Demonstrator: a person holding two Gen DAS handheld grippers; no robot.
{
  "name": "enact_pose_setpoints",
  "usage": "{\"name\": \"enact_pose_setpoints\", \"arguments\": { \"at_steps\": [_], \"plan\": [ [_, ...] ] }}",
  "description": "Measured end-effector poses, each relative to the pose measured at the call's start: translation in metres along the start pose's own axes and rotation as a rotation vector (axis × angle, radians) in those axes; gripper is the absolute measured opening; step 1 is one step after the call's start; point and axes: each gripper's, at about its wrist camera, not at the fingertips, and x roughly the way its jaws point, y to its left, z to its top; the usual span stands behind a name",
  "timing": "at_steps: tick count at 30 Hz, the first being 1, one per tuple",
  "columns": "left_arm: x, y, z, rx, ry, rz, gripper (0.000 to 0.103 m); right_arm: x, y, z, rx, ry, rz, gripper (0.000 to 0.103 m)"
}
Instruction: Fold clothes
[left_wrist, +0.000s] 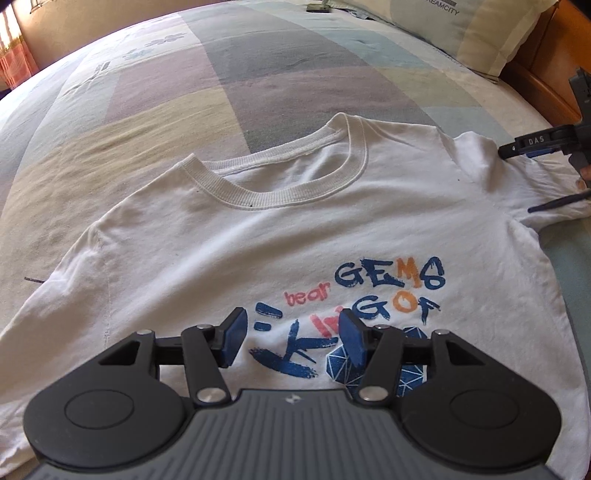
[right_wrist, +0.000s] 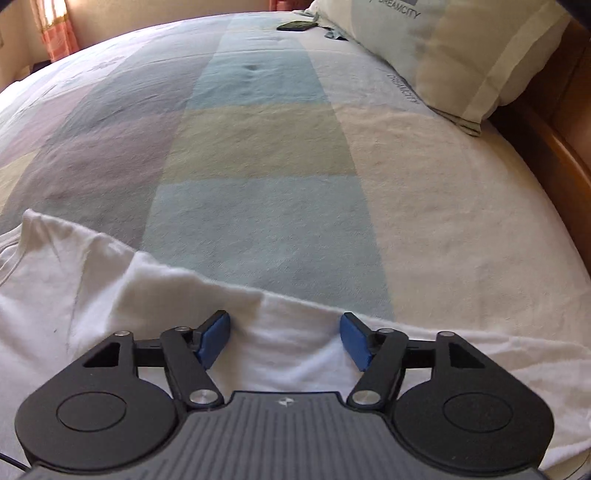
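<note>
A white T-shirt (left_wrist: 229, 240) with blue, orange and red lettering lies face up and spread flat on the bed, collar pointing away. My left gripper (left_wrist: 291, 339) is open and empty, hovering over the printed chest. My right gripper (right_wrist: 284, 339) is open, its blue pads either side of a raised ridge of the shirt's right sleeve (right_wrist: 280, 332). In the left wrist view the right gripper (left_wrist: 517, 181) shows at the far right, over that sleeve.
The bed has a patchwork cover (right_wrist: 258, 147) in pastel blocks. A pillow (right_wrist: 443, 48) lies at the far right by the wooden bed frame (right_wrist: 565, 155). A dark phone (right_wrist: 297, 25) rests near the pillow. A curtain (right_wrist: 55, 33) hangs at the far left.
</note>
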Motion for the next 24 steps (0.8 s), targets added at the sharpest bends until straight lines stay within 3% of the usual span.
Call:
{"name": "enact_pose_setpoints", "arguments": {
  "at_steps": [2, 5, 9, 12, 15, 17, 20, 24],
  "plan": [
    [-0.002, 0.006, 0.001, -0.025, -0.012, 0.005, 0.056, -0.001, -0.013, 0.009, 0.042, 0.009, -0.012, 0.078],
    [-0.004, 0.010, 0.001, -0.057, -0.024, 0.012, 0.056, -0.022, -0.015, 0.012, 0.066, 0.030, 0.041, 0.077],
    [-0.005, 0.007, -0.004, -0.079, -0.018, 0.017, 0.056, -0.043, 0.021, -0.004, 0.052, 0.059, 0.178, 0.086],
    [-0.006, 0.002, -0.010, -0.063, -0.006, 0.015, 0.057, -0.019, 0.051, -0.010, 0.046, 0.067, 0.123, 0.086],
    [-0.005, -0.001, -0.017, -0.018, 0.009, 0.039, 0.057, 0.005, 0.054, 0.005, 0.056, 0.000, 0.049, 0.100],
    [-0.005, 0.001, -0.019, -0.027, 0.015, 0.042, 0.057, 0.017, 0.049, 0.016, 0.074, -0.036, 0.016, 0.103],
    [-0.008, 0.004, -0.023, -0.064, 0.010, 0.035, 0.058, 0.004, 0.025, 0.024, 0.147, -0.036, 0.029, 0.101],
    [-0.009, 0.001, -0.025, -0.076, 0.006, 0.024, 0.058, -0.045, 0.004, -0.015, 0.152, -0.098, 0.152, 0.103]
  ]
}}
